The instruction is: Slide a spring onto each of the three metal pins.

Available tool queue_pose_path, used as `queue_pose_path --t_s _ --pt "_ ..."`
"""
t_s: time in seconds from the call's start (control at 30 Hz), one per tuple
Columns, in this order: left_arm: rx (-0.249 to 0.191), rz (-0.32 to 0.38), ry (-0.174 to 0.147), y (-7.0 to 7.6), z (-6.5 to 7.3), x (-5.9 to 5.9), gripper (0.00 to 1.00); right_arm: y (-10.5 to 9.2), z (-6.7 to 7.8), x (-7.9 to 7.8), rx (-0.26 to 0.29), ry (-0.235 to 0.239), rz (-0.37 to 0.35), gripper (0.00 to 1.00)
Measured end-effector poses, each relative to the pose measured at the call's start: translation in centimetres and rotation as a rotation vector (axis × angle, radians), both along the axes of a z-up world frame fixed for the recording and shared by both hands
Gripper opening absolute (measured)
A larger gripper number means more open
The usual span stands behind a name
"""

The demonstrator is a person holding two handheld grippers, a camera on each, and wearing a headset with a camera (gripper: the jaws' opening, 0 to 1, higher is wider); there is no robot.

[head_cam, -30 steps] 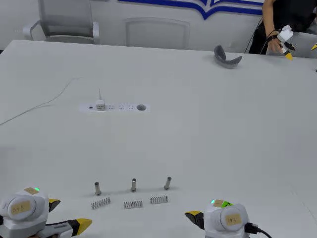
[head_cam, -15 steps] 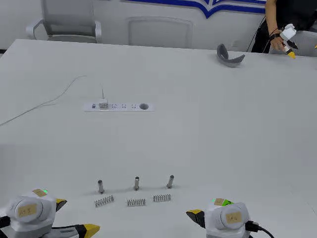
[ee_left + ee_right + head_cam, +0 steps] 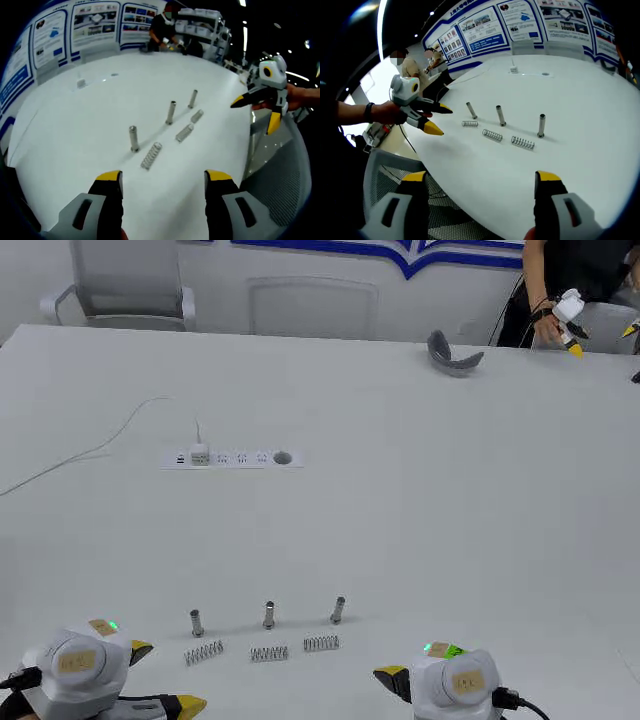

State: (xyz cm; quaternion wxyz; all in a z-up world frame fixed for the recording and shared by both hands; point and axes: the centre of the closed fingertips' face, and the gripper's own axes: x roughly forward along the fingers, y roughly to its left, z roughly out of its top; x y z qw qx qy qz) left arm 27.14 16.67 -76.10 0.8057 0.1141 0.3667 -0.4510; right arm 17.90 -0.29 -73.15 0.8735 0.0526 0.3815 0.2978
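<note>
Three short metal pins stand upright in a row near the table's front edge: left pin (image 3: pixel 197 622), middle pin (image 3: pixel 268 615), right pin (image 3: pixel 338 610). One spring lies flat just in front of each: left spring (image 3: pixel 203 652), middle spring (image 3: pixel 268 653), right spring (image 3: pixel 321 643). My left gripper (image 3: pixel 163 175) is open and empty, low at the front left, short of the left spring (image 3: pixel 151 155). My right gripper (image 3: pixel 481 176) is open and empty too, at the front right, a little back from the right spring (image 3: pixel 522 143).
A white power strip (image 3: pixel 232 457) with a plug and a cable lies mid-table. A grey curved object (image 3: pixel 455 352) rests at the far side. Chairs stand behind the table. At the far right a person holds another gripper (image 3: pixel 565 315).
My left gripper has shifted slightly to the right, towards the left spring. The right gripper, pins and springs have stayed put. The head camera has wandered a little.
</note>
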Motion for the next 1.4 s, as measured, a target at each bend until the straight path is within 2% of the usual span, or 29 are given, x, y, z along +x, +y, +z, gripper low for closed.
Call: queue_pose_path --t_s 0.33,0.4,0.5,0.67,0.83,1.4 --pt "0.013 -0.037 -0.009 -1.1 -0.6 0.9 0.57 -0.1 0.1 0.1 0.002 0.001 -0.007 0.88" --pt "-0.006 -0.028 0.01 -1.5 -0.9 1.1 0.56 0.0 0.1 0.1 0.004 0.003 -0.008 0.88" --pt "0.008 -0.032 0.005 -1.7 -1.5 1.5 0.53 0.0 0.0 0.2 0.004 0.006 -0.006 0.88" --pt "0.006 -0.021 0.01 -2.3 -1.9 2.0 0.49 0.0 0.0 0.3 0.006 0.007 -0.008 0.88" --pt "0.009 -0.009 0.021 -2.4 -2.4 2.4 0.43 0.0 -0.1 0.2 0.003 0.011 -0.005 0.88" --pt "0.029 0.008 0.026 -2.6 -3.8 3.2 0.26 -0.2 -0.4 0.0 0.005 0.018 -0.005 0.88"
